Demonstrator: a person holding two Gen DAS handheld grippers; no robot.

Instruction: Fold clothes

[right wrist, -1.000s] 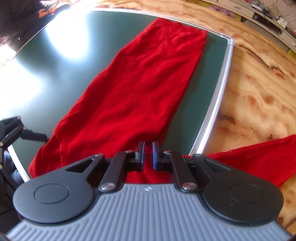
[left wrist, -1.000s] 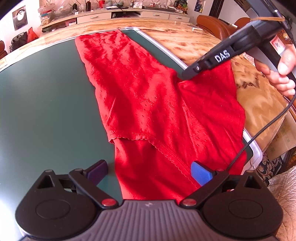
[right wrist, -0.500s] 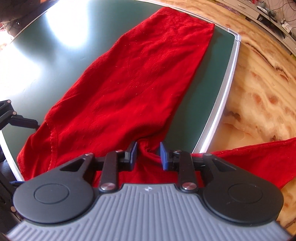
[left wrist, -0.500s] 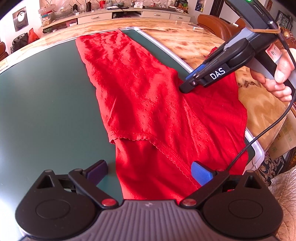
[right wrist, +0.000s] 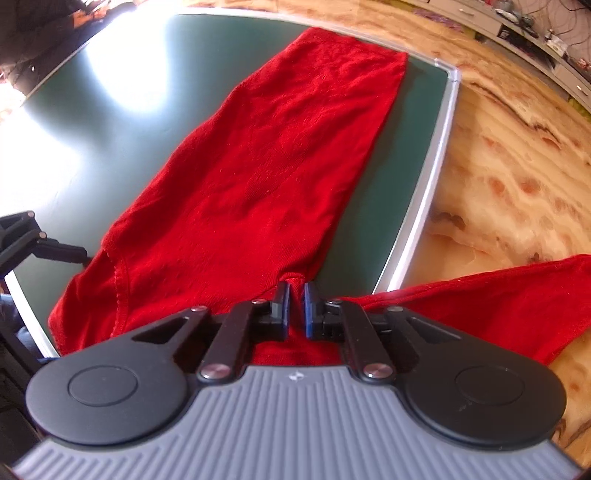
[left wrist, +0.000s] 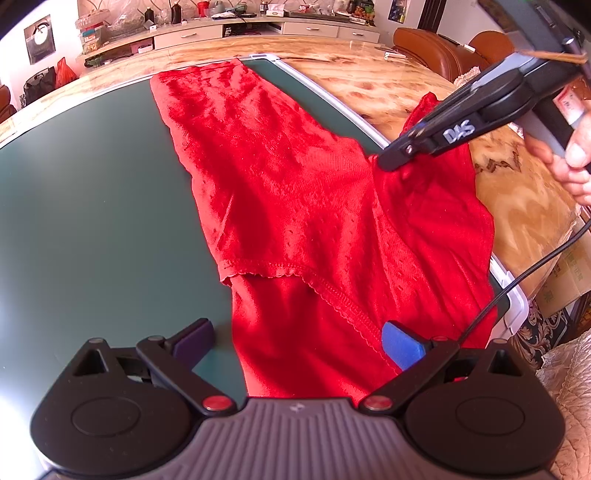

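A red knit garment [left wrist: 295, 206] lies on a dark green mat [left wrist: 92, 221], one long part stretching to the far edge, another part draped over the mat's right edge onto the marble table. My left gripper [left wrist: 295, 343] is open, its blue fingers [left wrist: 400, 349] straddling the garment's near hem just above the mat. My right gripper [right wrist: 294, 295] is shut on a pinched fold of the garment [right wrist: 258, 166] at its right middle; it also shows in the left wrist view [left wrist: 391, 160], with a hand behind it.
The mat has a pale metal rim [right wrist: 424, 206] and lies on a glossy marble table [right wrist: 517, 166]. Brown chairs [left wrist: 424, 44] and a cluttered sideboard [left wrist: 221, 26] stand at the back. A black cable [left wrist: 517, 280] hangs from the right gripper.
My right gripper opened half a second ago and has now shut again on a fold of the garment, slightly further right. My left gripper has stayed open over the hem.
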